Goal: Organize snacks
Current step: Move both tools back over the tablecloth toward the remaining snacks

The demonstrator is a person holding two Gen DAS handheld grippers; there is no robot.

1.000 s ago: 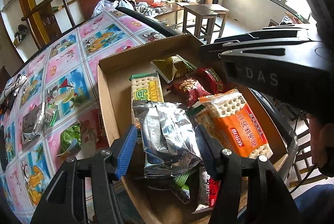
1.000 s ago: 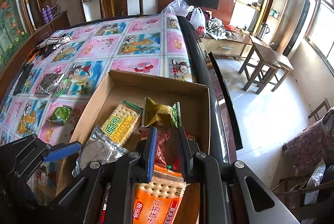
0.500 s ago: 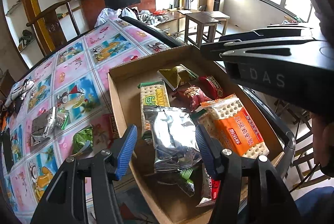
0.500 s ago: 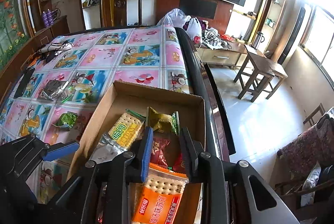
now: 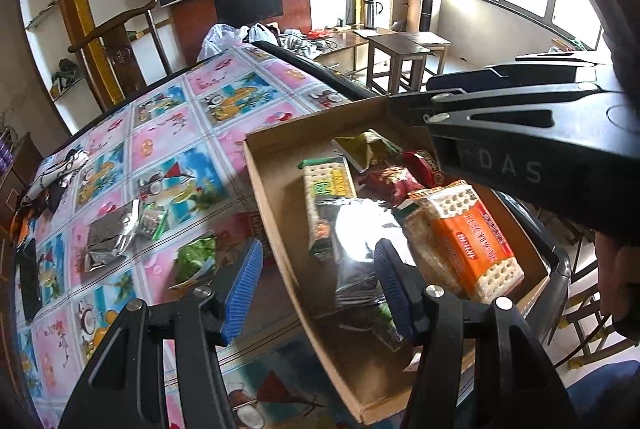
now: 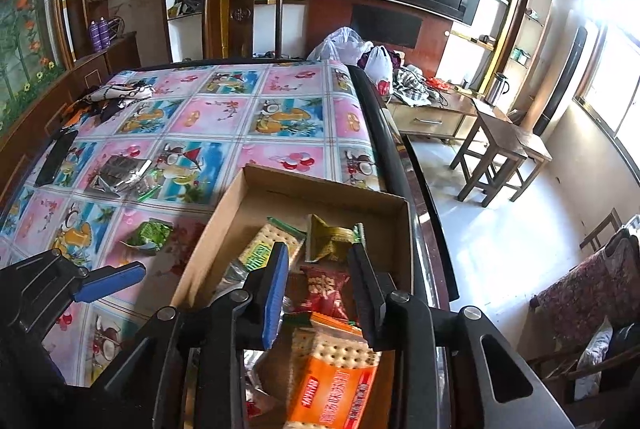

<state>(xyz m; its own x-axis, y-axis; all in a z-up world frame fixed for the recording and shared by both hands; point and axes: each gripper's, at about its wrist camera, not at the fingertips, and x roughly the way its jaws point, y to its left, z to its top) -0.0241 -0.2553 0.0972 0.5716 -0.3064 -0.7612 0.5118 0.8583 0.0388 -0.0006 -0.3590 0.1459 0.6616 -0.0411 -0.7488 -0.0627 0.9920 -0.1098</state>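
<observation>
Both grippers now sit higher and farther back from the cardboard box (image 5: 276,229) than a second ago, so more of the patterned tablecloth (image 5: 168,157) shows in each view. We note that the left gripper (image 5: 320,281) stands partly open with nothing between its blue pads; the silver foil packet (image 5: 360,241) it framed earlier lies inside the box, under and beside the right-hand pad, and we see no grip on it. The right gripper (image 6: 318,293) has just been opening its jaws. They now stand apart a little, and the red snack packet (image 6: 324,289) seen between them lies in the box below, not clamped.

We record the box at the table's near right edge, holding the orange cracker pack (image 5: 464,237), a green-and-yellow cracker pack (image 5: 326,181), an olive-green sachet (image 6: 332,237) and the red packets.

Outside the box, on the cloth, we find a second silver foil packet (image 5: 110,239), a small green packet (image 5: 154,221) touching it, and a green leaf-print packet (image 5: 196,259) near the box's left wall.
</observation>
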